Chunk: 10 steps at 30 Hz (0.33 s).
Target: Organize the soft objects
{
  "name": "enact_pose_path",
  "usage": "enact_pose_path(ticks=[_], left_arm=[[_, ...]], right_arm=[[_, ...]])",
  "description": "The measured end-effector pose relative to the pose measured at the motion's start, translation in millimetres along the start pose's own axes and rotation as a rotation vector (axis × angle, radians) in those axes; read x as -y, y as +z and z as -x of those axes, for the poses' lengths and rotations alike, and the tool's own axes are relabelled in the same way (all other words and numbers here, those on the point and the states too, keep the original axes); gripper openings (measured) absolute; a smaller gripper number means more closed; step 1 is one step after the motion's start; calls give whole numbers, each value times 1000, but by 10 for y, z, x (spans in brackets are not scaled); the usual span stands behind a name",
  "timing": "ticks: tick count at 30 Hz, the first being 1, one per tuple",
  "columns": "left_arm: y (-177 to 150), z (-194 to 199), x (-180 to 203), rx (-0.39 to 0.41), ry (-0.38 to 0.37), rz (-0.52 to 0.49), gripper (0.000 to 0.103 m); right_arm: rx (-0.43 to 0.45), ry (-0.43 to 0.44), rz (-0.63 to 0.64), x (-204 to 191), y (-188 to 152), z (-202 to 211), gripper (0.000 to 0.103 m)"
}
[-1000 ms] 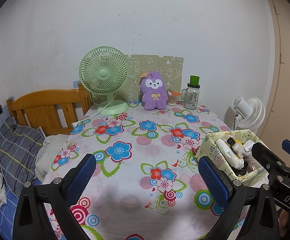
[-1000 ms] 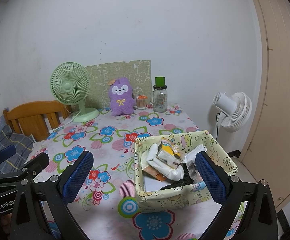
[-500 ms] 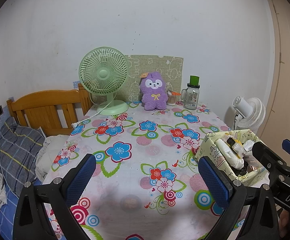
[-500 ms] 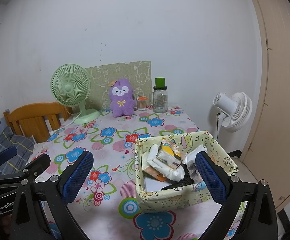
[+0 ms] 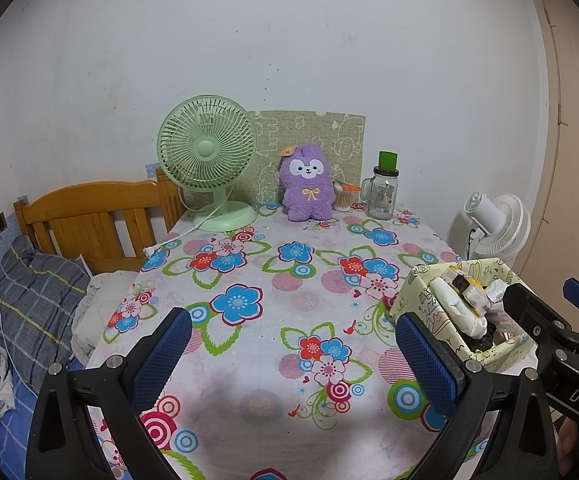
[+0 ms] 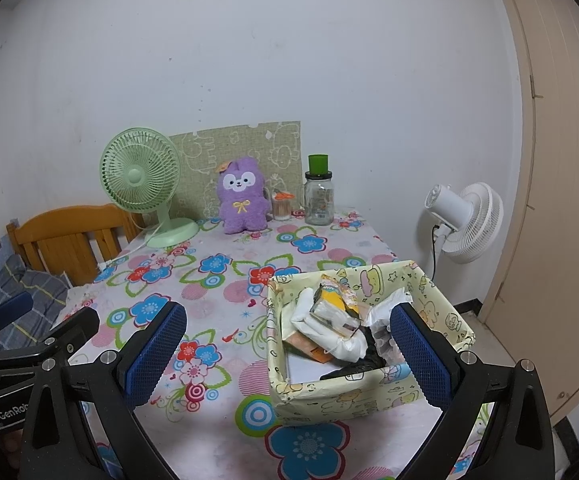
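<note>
You have both tools spread wide and carrying nothing: the left hand-held gripper point(image 5: 289, 360) hovers over the bare middle of the flowered desk point(image 5: 257, 280), and the right hand-held gripper point(image 6: 289, 354) sits low at the near edge, its right finger in front of the fabric box point(image 6: 353, 396). That box stands at the near right of the desk and already holds a jumble of soft things: white wrapped packs point(image 6: 329, 332), a yellow packet point(image 6: 335, 300) and something dark at the bottom that you cannot make out. Judging by this, most of the gathering looks done. What seems left is the purple plush toy point(image 5: 307, 184), upright at the far edge against the patterned board point(image 5: 345, 140), between the green fan point(image 5: 207, 148) and the glass jar point(image 5: 381, 196), well apart from the box. Whether it belongs in the box is your call; nothing else soft lies loose on the desk.
</note>
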<state>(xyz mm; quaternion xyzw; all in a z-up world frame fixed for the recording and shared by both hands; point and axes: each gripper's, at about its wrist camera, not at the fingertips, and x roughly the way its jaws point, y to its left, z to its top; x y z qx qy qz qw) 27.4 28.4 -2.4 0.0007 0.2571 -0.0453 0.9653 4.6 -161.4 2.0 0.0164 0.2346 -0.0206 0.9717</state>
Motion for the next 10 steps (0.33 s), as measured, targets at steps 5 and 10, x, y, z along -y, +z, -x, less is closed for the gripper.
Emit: enact_pose_path(ticks=[5, 10], left_arm=[[19, 6, 17, 3, 2, -8, 103], [33, -1, 42, 5, 0, -14, 103]], right_arm=[[2, -5, -10, 21, -16, 7, 103], [6, -11, -12, 34, -23, 10, 103]])
